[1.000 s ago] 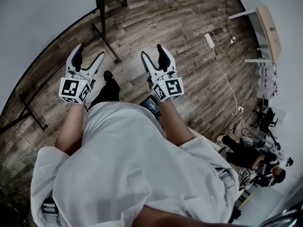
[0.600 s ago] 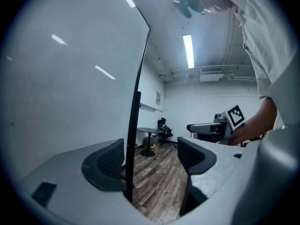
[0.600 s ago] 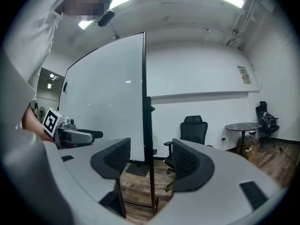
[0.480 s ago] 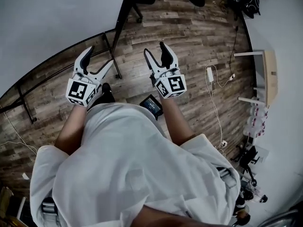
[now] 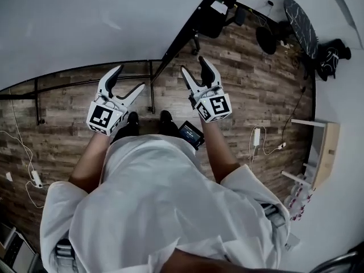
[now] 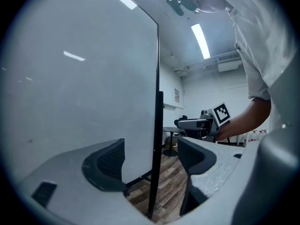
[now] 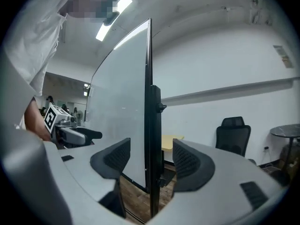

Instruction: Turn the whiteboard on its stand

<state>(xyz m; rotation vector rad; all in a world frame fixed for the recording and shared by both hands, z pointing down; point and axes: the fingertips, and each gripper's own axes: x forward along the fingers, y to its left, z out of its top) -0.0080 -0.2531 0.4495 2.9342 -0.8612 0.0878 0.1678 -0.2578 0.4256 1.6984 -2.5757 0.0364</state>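
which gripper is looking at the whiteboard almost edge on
The right gripper: in its view the whiteboard slants away steeply beside its black frame, which stands between the open jaws. The left gripper sees the broad white face.

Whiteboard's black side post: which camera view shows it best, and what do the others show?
The right gripper view: the post stands edge-on and centred, its clamp knob visible. The left gripper view shows it thinner, beside the board face; the head view shows only a foreshortened dark line from above.

Whiteboard (image 5: 85, 21) blocks ahead-left; wooden floor (image 5: 250, 78) on the right lies open
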